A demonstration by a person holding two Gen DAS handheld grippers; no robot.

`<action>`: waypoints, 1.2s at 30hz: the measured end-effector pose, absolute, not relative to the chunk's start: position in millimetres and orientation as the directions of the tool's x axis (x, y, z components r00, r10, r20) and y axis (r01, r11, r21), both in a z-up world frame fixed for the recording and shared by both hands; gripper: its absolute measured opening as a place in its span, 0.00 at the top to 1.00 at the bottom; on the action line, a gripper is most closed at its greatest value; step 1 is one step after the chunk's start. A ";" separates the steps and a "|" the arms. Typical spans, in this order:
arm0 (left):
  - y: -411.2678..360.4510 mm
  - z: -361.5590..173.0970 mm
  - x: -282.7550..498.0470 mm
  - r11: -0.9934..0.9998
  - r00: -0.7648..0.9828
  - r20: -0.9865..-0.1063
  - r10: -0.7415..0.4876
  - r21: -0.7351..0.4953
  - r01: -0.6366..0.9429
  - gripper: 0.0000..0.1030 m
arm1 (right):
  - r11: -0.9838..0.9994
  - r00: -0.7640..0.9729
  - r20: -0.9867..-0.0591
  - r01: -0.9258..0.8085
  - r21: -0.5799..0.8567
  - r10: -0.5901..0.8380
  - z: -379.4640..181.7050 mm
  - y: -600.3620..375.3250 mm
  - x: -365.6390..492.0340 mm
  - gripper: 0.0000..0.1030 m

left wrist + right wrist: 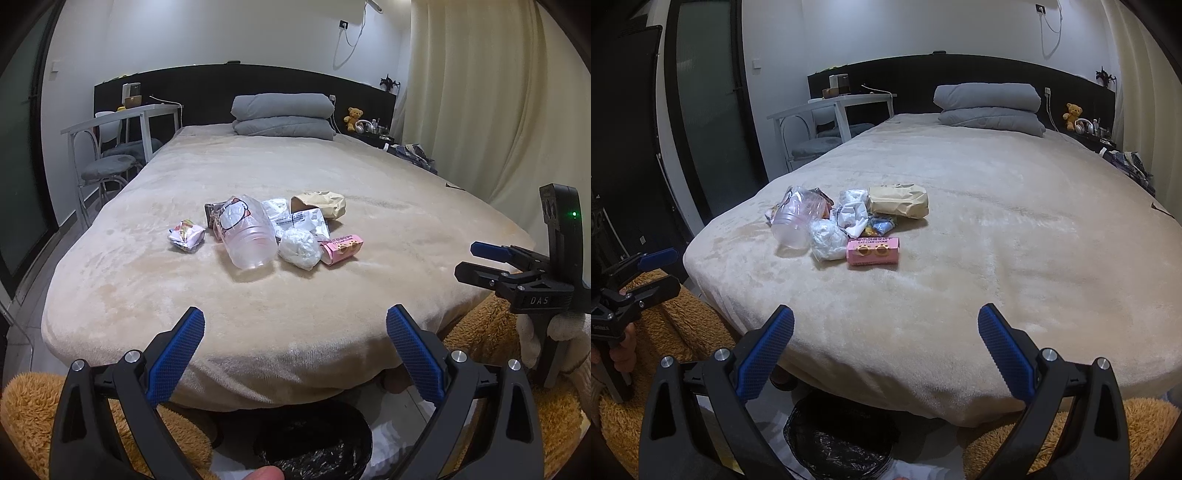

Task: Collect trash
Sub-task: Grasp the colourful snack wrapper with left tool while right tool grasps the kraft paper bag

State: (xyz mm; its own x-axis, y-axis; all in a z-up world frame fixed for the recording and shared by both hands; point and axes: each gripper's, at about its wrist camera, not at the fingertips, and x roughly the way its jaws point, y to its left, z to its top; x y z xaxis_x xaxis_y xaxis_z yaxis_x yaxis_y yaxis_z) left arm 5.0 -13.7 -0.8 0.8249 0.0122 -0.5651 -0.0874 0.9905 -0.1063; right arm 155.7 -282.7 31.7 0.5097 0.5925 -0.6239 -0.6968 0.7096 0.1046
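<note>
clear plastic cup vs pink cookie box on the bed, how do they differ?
The clear plastic cup is see-through and round; the pink cookie box is opaque and rectangular. The cup looks bigger and sits at the pile's left; the box sits at its near right. Both lie on their sides on the bed.

Bed, beige plush cover, black headboard behind. Folded grey duvet at head. White desk, chairs left of bed. Cream curtain right. White walls.

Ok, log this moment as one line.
stage: not started | left gripper: open, empty | right gripper: open, empty | trash pile on beige bed | black-lined bin below
</note>
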 end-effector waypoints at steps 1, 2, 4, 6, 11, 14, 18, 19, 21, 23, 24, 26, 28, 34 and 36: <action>-11.5 -1.2 7.2 0.989 0.819 -0.573 0.017 -0.112 -0.099 0.06 | 0.707 0.502 -0.626 -0.697 0.114 0.596 33.4 -281.8 159.6 0.04; -8.5 -1.5 10.1 0.986 0.813 -0.582 0.026 -0.117 -0.116 0.06 | 0.704 0.493 -0.629 -0.700 0.123 0.600 34.9 -280.5 163.5 0.04; -0.3 -1.7 18.0 0.980 0.793 -0.608 0.044 -0.127 -0.151 0.06 | 0.695 0.473 -0.639 -0.706 0.137 0.607 37.4 -275.3 174.0 0.04; 9.0 -0.3 25.9 0.974 0.784 -0.619 0.036 -0.154 -0.166 0.06 | 0.685 0.454 -0.647 -0.713 0.149 0.613 39.1 -268.4 186.0 0.04; 26.5 4.3 45.9 0.969 0.770 -0.637 0.017 -0.181 -0.171 0.06 | 0.670 0.429 -0.660 -0.726 0.155 0.617 42.7 -249.8 217.8 0.04; 34.7 8.4 59.8 0.973 0.769 -0.639 0.018 -0.165 -0.160 0.06 | 0.662 0.418 -0.666 -0.733 0.155 0.618 43.5 -236.5 239.6 0.04; 50.8 11.3 81.8 0.973 0.756 -0.653 0.029 -0.154 -0.171 0.06 | 0.668 0.405 -0.686 -0.728 0.157 0.604 40.2 -219.9 270.0 0.04; 56.1 11.5 87.1 0.972 0.749 -0.662 0.027 -0.158 -0.175 0.06 | 0.667 0.394 -0.691 -0.726 0.171 0.606 39.7 -217.1 276.7 0.04; 66.5 12.4 97.3 0.971 0.741 -0.671 0.028 -0.157 -0.180 0.06 | 0.662 0.372 -0.700 -0.724 0.193 0.610 38.5 -208.4 290.2 0.04; 77.4 13.9 106.7 0.972 0.734 -0.677 0.040 -0.145 -0.187 0.06 | 0.662 0.367 -0.711 -0.727 0.183 0.599 36.8 -198.7 300.7 0.04; 82.0 14.1 111.3 0.972 0.730 -0.682 0.045 -0.138 -0.189 0.06 | 0.662 0.367 -0.716 -0.728 0.176 0.594 35.7 -193.1 305.5 0.04; 92.9 12.9 122.4 0.974 0.718 -0.694 0.046 -0.128 -0.186 0.06 | 0.659 0.360 -0.726 -0.733 0.168 0.586 32.7 -182.7 315.0 0.04; 102.8 10.8 134.4 0.976 0.701 -0.710 0.072 -0.094 -0.196 0.06 | 0.655 0.357 -0.735 -0.740 0.154 0.577 29.5 -171.4 324.0 0.04; 134.1 -4.8 166.9 0.980 0.641 -0.761 0.101 -0.034 -0.195 0.06 | 0.654 0.356 -0.760 -0.747 0.119 0.544 14.5 -144.5 351.2 0.04; 141.6 -13.3 176.0 0.981 0.617 -0.778 0.115 -0.008 -0.192 0.06 | 0.651 0.351 -0.769 -0.751 0.110 0.535 9.7 -137.4 357.6 0.04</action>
State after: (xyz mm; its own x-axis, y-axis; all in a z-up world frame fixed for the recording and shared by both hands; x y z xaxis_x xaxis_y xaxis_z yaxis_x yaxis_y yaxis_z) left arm 176.0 141.6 -13.3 0.6171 0.1148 -0.7785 -0.1921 0.9813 -0.0077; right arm 357.6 -137.4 9.7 0.3507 0.5350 -0.7686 -0.7513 0.6507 0.1101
